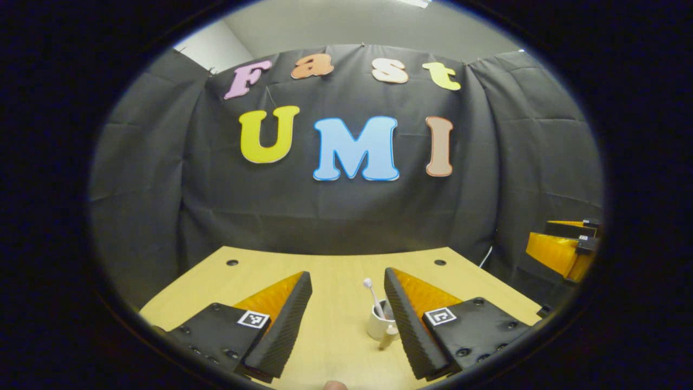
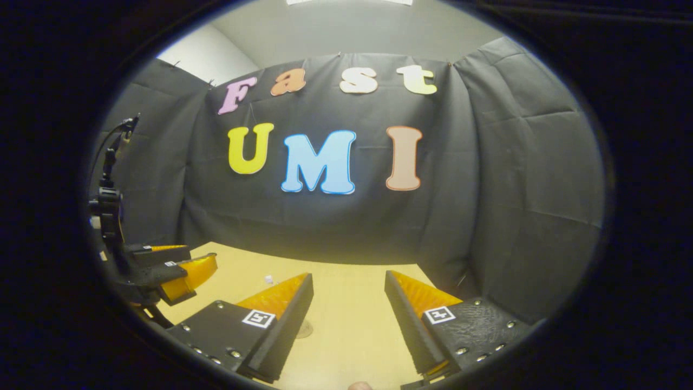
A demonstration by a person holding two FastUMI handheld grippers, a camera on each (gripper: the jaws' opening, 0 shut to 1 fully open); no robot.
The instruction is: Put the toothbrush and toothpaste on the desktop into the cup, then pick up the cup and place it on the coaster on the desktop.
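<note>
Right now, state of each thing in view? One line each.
Cup: upright on the desk, toothbrush inside, not gripped.
Toothbrush: standing tilted in the cup, head up.
Toothpaste: leaning at the cup's front; whether it sits inside, cannot tell.
Coaster: flat on the desk, mostly hidden, nothing seen on it.
Left claw: open, holding nothing.
Right claw: open, holding nothing.

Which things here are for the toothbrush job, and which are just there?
For the job:
cup
toothbrush, standing in the cup
left gripper, fingers apart
right gripper, fingers apart

Just there:
desk
two holes in the desk
</note>
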